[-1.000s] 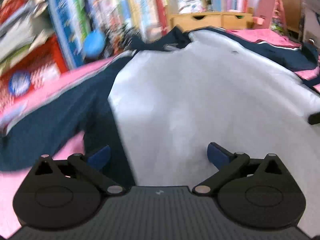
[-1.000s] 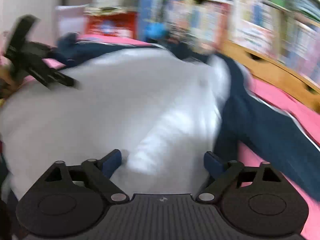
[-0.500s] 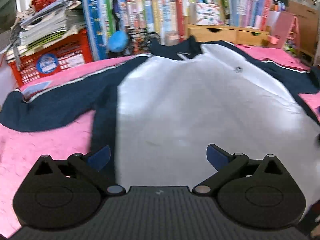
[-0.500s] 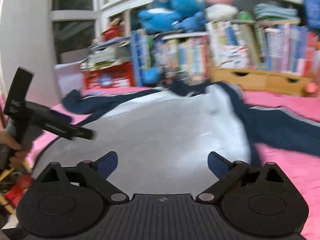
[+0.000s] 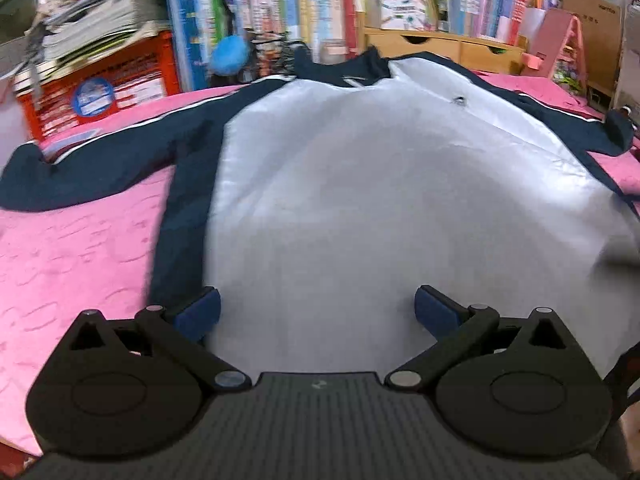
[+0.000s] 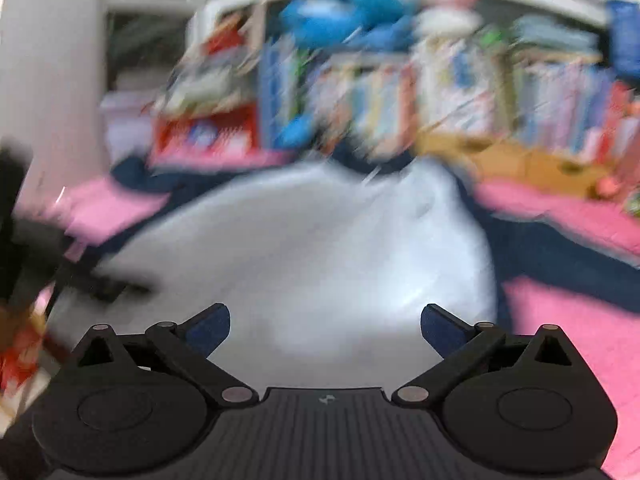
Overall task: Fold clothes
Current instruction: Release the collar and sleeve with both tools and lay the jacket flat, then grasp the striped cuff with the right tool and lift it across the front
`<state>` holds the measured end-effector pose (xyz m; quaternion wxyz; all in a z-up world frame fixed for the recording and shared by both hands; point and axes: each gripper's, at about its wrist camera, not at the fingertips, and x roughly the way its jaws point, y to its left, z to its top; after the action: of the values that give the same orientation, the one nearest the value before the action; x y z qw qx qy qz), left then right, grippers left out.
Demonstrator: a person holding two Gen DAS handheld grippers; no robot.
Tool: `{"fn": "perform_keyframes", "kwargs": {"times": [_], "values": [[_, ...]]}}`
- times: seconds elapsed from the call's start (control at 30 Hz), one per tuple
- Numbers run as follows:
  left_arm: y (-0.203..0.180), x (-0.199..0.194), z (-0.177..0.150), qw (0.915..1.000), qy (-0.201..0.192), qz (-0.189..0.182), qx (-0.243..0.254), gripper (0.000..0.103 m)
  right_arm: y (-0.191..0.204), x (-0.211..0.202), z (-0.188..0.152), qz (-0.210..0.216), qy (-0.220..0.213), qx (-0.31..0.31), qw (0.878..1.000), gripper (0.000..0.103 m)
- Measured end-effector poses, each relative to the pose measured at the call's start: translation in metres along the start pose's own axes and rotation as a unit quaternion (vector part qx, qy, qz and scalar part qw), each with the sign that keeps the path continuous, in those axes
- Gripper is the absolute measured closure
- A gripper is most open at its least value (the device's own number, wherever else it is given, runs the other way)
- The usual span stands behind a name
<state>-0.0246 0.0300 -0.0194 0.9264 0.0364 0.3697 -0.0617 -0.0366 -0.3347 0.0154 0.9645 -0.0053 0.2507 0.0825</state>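
The left gripper (image 5: pixel 316 306) points forward over the hem end of the jacket (image 5: pixel 380 208), its two blue-padded fingers (image 5: pixel 199 311) spread wide apart with nothing between them but the pale grey cloth below. Its left pad sits above the seam where the grey body panel meets the navy side strip; its right pad is over plain grey. Whether the pads touch the fabric cannot be told.

The right gripper (image 6: pixel 325 326) is likewise spread wide and holds nothing, aimed along the same garment (image 6: pixel 304 256) from the other side. Its view is heavily blurred, so finer detail is lost. To its left a dark, smeared shape at the frame edge looks like the other tool, with a bit of a hand below it, but this is unclear.

The jacket lies flat and spread ahead of both grippers, grey body in the middle, navy collar (image 5: pixel 344 68) at the far end. One navy sleeve (image 5: pixel 92 164) with a white stripe runs out to the far left of the left gripper, the other sleeve (image 5: pixel 568 120) to the far right. A small dark spot (image 5: pixel 459 100) marks the grey panel near the collar.

It rests on a pink textured cover (image 5: pixel 68 248), bare to the left of the left gripper and to the right of the right one (image 6: pixel 572 332).

Beyond the collar stands a crowded row of books (image 5: pixel 312 12), a red crate (image 5: pixel 100 88) under a stack of papers to the far left, a blue ball (image 5: pixel 229 55), and wooden drawers (image 5: pixel 444 44) to the far right. Blue soft toys (image 6: pixel 340 16) sit above the shelf in the right view.
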Motion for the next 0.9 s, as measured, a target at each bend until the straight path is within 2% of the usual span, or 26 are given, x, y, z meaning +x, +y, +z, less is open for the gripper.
{"fn": "perform_keyframes", "kwargs": {"times": [0.1,0.23,0.33,0.47,0.5,0.53,0.57,0.6,0.67,0.7,0.8,0.9], "values": [[0.016,-0.006,-0.001,0.9996,0.006,-0.001,-0.028,0.000,-0.030,0.000,0.015,-0.044,-0.019,0.023,0.999,0.000],[0.012,-0.003,0.005,0.9994,0.022,0.011,-0.023,0.000,-0.107,0.028,0.024,-0.169,-0.007,0.072,0.983,0.002],[0.010,0.001,0.010,0.9991,0.036,0.017,-0.015,0.000,-0.166,0.050,0.031,-0.261,0.003,0.108,0.959,0.002],[0.013,0.007,0.013,0.9987,0.042,0.016,-0.024,0.000,-0.242,0.078,0.039,-0.376,0.015,0.155,0.913,0.000],[0.014,0.009,0.013,0.9987,0.042,0.016,-0.026,0.000,-0.253,0.083,0.038,-0.372,0.023,0.176,0.911,0.000],[0.014,0.009,0.014,0.9987,0.041,0.016,-0.026,0.000,-0.263,0.089,0.036,-0.368,0.030,0.197,0.908,0.006],[0.014,0.010,0.014,0.9988,0.040,0.016,-0.026,0.000,-0.273,0.094,0.034,-0.364,0.037,0.218,0.905,0.017],[0.015,0.011,0.015,0.9988,0.039,0.016,-0.025,0.000,-0.284,0.099,0.033,-0.359,0.045,0.238,0.901,0.066],[0.015,0.012,0.016,0.9989,0.037,0.015,-0.025,0.000,-0.303,0.109,0.030,-0.349,0.056,0.277,0.893,0.083],[0.015,0.013,0.016,0.9989,0.036,0.015,-0.025,0.000,-0.295,0.104,0.036,-0.342,0.036,0.280,0.896,0.088],[0.015,0.014,0.016,0.9995,0.024,0.010,-0.019,0.000,-0.254,0.086,0.070,-0.316,-0.038,0.248,0.915,0.089],[0.016,0.013,0.012,0.9998,0.009,0.005,-0.015,0.000,-0.176,0.071,0.125,-0.211,-0.112,0.190,0.952,0.089]]}}
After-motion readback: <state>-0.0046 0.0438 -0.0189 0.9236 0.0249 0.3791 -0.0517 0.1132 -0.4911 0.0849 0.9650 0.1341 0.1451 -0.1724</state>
